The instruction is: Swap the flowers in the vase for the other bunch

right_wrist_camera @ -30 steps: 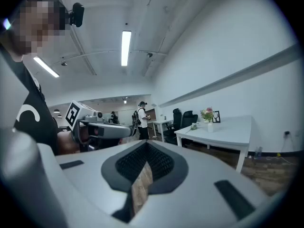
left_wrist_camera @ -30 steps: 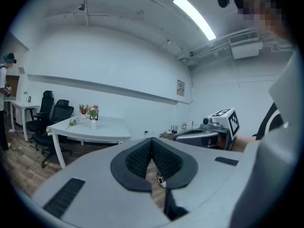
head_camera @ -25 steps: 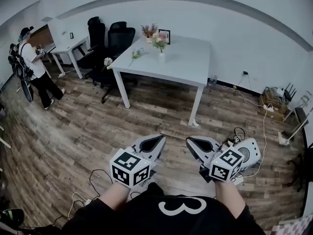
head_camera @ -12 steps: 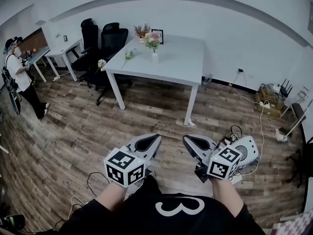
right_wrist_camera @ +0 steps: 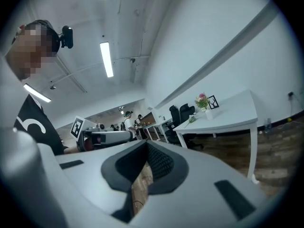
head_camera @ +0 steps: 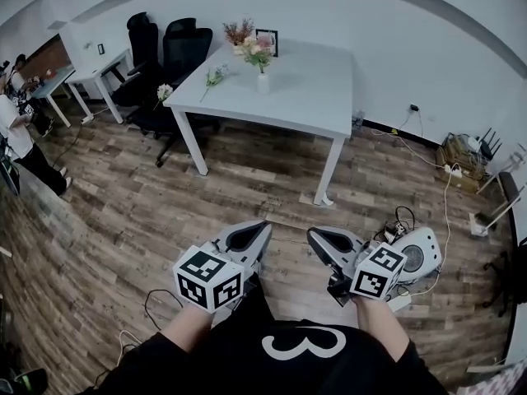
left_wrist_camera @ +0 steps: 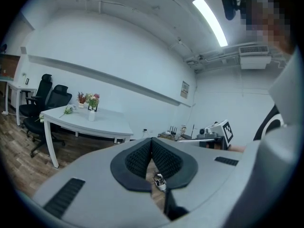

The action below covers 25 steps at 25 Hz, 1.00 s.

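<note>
1. The head view alone shows the whole layout. The left gripper [head_camera: 261, 228] and right gripper [head_camera: 315, 236] are held low over the wood floor [head_camera: 165, 196], well apart from the white table [head_camera: 313, 97].
2. On that table the vase [head_camera: 263, 83] stands upright with pink flowers [head_camera: 258, 53] in it. The other bunch [head_camera: 214, 76] lies flat to its left, near the table edge.
3. The left gripper view shows its jaws pressed together with nothing between them, and a ceiling light strip [left_wrist_camera: 210, 14] that the head view misses.
4. The right gripper view shows its jaws likewise together and empty.
5. Compared with a second ago, the table looms larger in the head view. The person [head_camera: 18, 134] at the left has slid towards the frame edge, and both grippers remain closed.
</note>
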Available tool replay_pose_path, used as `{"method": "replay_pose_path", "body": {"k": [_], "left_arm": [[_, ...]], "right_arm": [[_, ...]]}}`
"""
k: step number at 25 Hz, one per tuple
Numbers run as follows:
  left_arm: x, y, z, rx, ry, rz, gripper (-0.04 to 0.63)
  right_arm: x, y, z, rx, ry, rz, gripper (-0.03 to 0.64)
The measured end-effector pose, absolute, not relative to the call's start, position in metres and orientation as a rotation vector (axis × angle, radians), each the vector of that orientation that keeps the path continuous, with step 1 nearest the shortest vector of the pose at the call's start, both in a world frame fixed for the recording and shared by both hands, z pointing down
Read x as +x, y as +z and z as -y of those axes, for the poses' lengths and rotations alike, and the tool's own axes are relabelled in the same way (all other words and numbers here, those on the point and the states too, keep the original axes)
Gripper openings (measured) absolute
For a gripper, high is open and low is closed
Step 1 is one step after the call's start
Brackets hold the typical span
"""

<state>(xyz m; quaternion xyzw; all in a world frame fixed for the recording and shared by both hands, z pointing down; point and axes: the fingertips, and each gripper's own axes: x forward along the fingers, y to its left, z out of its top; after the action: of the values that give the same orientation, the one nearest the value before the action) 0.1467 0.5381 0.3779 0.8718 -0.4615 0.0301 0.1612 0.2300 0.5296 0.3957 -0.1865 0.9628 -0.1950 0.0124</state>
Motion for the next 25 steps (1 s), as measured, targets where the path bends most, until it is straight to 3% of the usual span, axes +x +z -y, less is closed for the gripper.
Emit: {"method": "replay_pose_path", "body": {"k": [9, 17, 25], "left_arm": [[0.058, 0.387, -0.362, 2.451, 0.123, 1.239, 0.011], [-0.021, 0.362, -0.223, 2.494, 0.124, 1.191, 0.011], [-0.048, 0.361, -0.144, 2.467, 0.121, 1.219, 0.011]], "right_arm": [[0.156, 0.411, -0.360, -0.682, -0.822, -2.934, 0.008], [0.084, 0.368, -0.215, -0.742, -0.681, -2.945, 0.008], [0.072, 0.364, -0.143, -0.764, -0.592, -2.977, 0.009]]}}
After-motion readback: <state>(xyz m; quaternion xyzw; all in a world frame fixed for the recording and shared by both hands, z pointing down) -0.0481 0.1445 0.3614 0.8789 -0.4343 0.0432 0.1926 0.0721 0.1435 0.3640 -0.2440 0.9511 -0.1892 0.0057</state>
